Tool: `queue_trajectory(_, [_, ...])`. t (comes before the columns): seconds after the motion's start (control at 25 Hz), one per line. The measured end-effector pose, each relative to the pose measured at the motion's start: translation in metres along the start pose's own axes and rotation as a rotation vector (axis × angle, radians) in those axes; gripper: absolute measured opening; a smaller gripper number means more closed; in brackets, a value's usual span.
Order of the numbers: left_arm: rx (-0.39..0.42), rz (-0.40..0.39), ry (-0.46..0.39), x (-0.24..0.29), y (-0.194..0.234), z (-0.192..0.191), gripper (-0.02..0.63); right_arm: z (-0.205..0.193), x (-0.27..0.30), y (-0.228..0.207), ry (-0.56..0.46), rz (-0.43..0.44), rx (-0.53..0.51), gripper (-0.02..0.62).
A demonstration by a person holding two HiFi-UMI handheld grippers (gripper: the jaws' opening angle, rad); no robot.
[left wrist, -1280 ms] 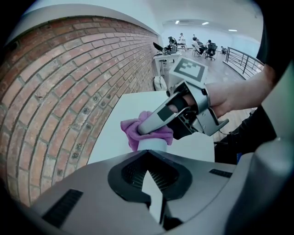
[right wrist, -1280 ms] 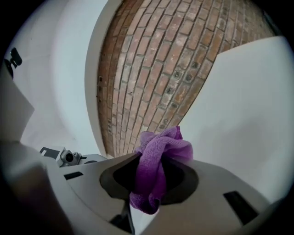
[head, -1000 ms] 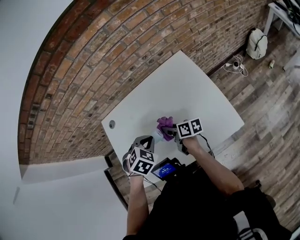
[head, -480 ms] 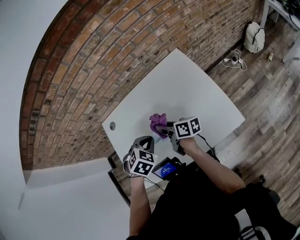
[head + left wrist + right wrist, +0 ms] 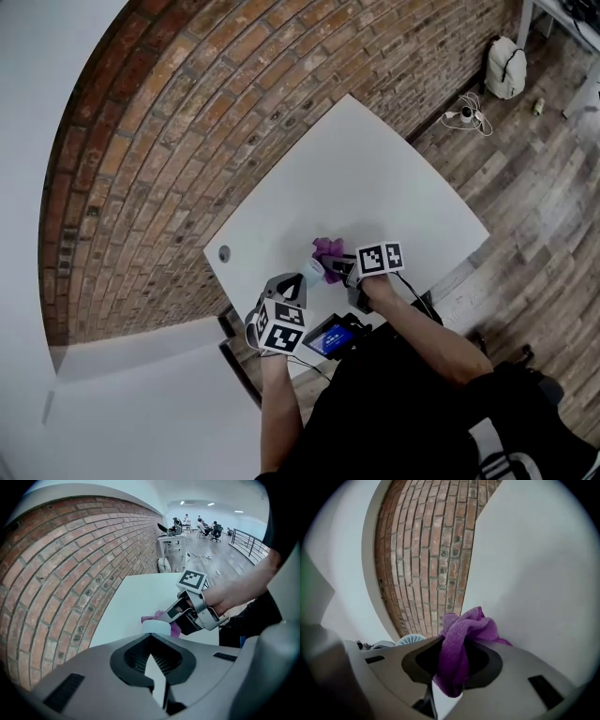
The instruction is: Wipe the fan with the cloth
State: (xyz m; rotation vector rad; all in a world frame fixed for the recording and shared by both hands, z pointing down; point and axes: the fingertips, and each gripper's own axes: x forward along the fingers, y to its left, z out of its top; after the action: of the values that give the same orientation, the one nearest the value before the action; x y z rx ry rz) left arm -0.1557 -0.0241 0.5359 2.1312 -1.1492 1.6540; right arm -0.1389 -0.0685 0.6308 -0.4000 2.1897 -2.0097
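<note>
Most of the fan point(image 5: 158, 626) hides behind the left gripper point(image 5: 153, 656).

Most of the fan point(image 5: 157, 626) is hidden. The left hand-held gripper point(image 5: 152, 644) covers everything below its pale round top, and past the right hand-held gripper point(image 5: 459, 656) only a sliver of grille shows. The purple cloth's point(image 5: 461, 634) lower end is buried between the jaws. The far people point(image 5: 206, 524) are too small to tell.
</note>
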Motion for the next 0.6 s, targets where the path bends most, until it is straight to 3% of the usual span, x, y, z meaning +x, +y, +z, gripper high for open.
queue_trajectory(0.16, [0.001,0.001,0.002,0.0,0.0,-0.001,0.005,-0.015,-0.009,-0.022,0.11,-0.164,-0.171,0.094])
queue_trajectory(0.24, [-0.001,0.001,0.001,0.0,0.0,-0.001,0.005,-0.013,-0.015,-0.033,0.129,-0.227,-0.203,0.094])
queue_trajectory(0.32, [-0.002,0.002,0.0,0.0,0.0,-0.001,0.005,-0.006,-0.019,-0.027,0.104,-0.22,-0.182,0.094])
queue_trajectory(0.48, [0.004,0.006,0.003,0.0,0.0,0.001,0.005,-0.011,-0.016,0.009,0.077,-0.09,-0.067,0.094])
queue_trajectory(0.6, [0.002,0.004,0.001,0.0,0.0,0.001,0.005,-0.02,-0.013,-0.002,0.073,-0.105,-0.036,0.094])
